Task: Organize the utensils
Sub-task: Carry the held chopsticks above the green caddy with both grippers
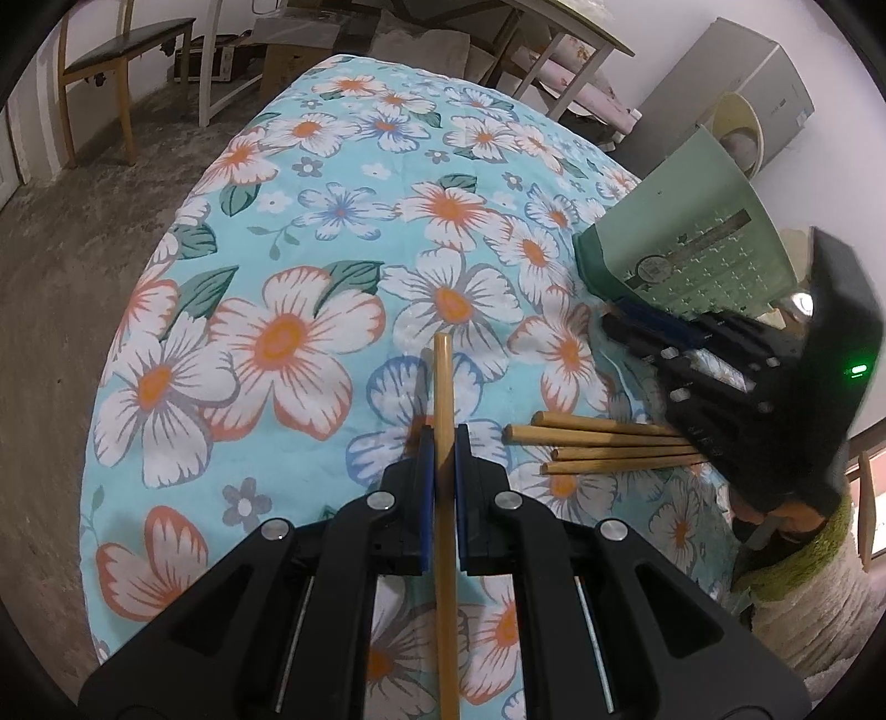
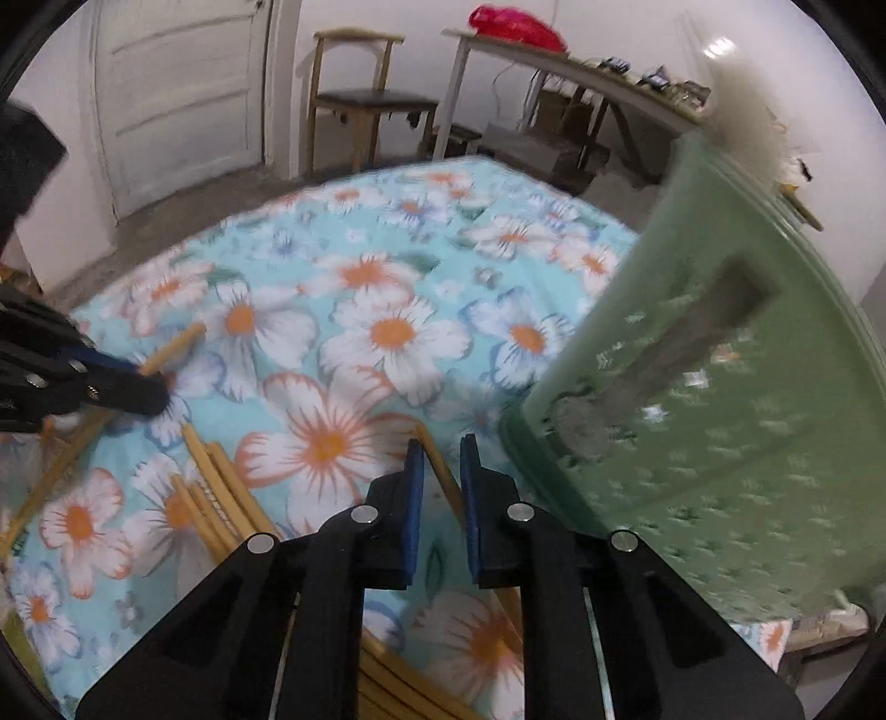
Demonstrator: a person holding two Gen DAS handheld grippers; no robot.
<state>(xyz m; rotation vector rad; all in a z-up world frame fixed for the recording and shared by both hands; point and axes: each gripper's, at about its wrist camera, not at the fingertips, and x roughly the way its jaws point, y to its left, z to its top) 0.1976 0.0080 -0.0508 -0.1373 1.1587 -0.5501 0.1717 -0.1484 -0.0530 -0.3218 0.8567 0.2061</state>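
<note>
A chopstick stands pinched between the blue pads of the left gripper, its tip reaching up past the fingers and its shaft running down between the black arms toward the near edge of the left wrist view. The left gripper is pressed together on it, tilted steeply down at the floral cloth that covers the table.

Just right of that gripper, four more chopsticks lie flat on the cloth, side by side, their ends pointing left and their far ends hidden beneath the right gripper, which comes in from the right, also angled down. From the right wrist view, the right gripper has its jaws a narrow gap apart; one chopstick lies slanted in that gap, and whether the pads press on it cannot be told. More chopsticks lie in a loose bundle on the cloth to the left, blurred, so their count is unclear there.

A green basket sits tipped at the right edge of the table, its perforated wall facing the cameras, just beyond the right gripper.

Far off stand two wooden chairs, a door and a side table.
</note>
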